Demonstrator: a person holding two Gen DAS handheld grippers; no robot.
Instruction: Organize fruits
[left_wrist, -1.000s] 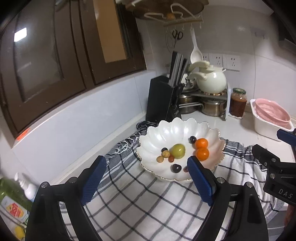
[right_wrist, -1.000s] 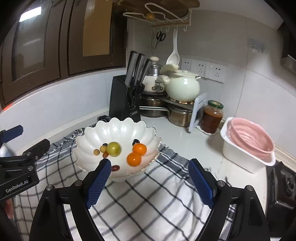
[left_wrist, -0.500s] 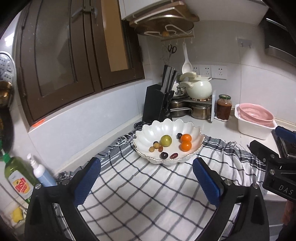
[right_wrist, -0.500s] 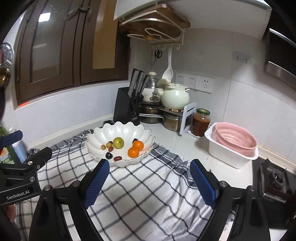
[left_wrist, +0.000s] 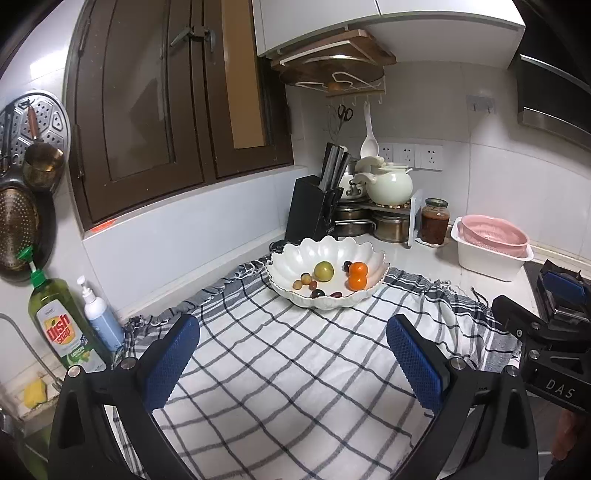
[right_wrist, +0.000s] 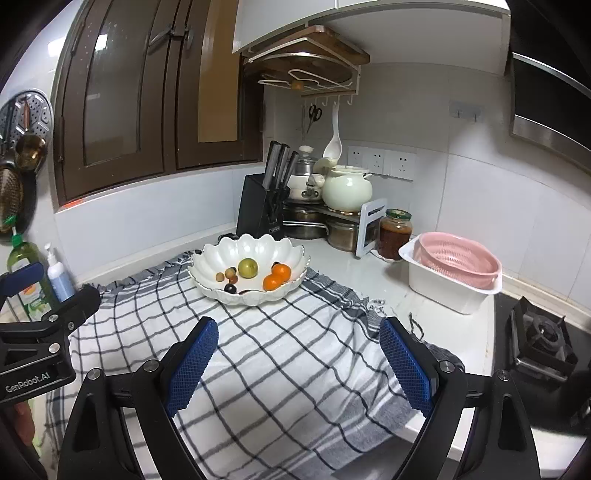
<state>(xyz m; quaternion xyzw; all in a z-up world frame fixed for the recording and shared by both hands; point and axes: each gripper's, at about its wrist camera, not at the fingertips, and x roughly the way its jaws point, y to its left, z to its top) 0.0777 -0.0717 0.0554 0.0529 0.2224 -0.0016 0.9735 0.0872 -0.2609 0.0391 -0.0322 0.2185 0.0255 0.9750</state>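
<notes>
On a kitchen counter, a checked cloth (left_wrist: 295, 369) covered the work surface, its far right edge bunched into folds at about two o'clock in the left wrist view. At twelve o'clock on that cloth sat a white scalloped bowl (left_wrist: 369, 254), holding all the visible fruit. A pink colander (right_wrist: 458, 262) in a white tub stood well apart at two o'clock in the right wrist view. The left gripper (left_wrist: 295, 363) and the right gripper (right_wrist: 299, 365) both hovered over the cloth with jaws spread wide and nothing between them, each near the counter's front and well short of the bowl.

Inside the bowl, a green fruit (left_wrist: 324, 270) lay beside two oranges (left_wrist: 357, 277) stacked close together, with small brown and dark fruits (left_wrist: 306, 282) scattered at the front. The risks appeared plain: the loose cloth could drag or snag under a low pass and shift the bowl, round fruit could roll from a wide pinch, and the small soft pieces could be crushed by a hard squeeze.
</notes>
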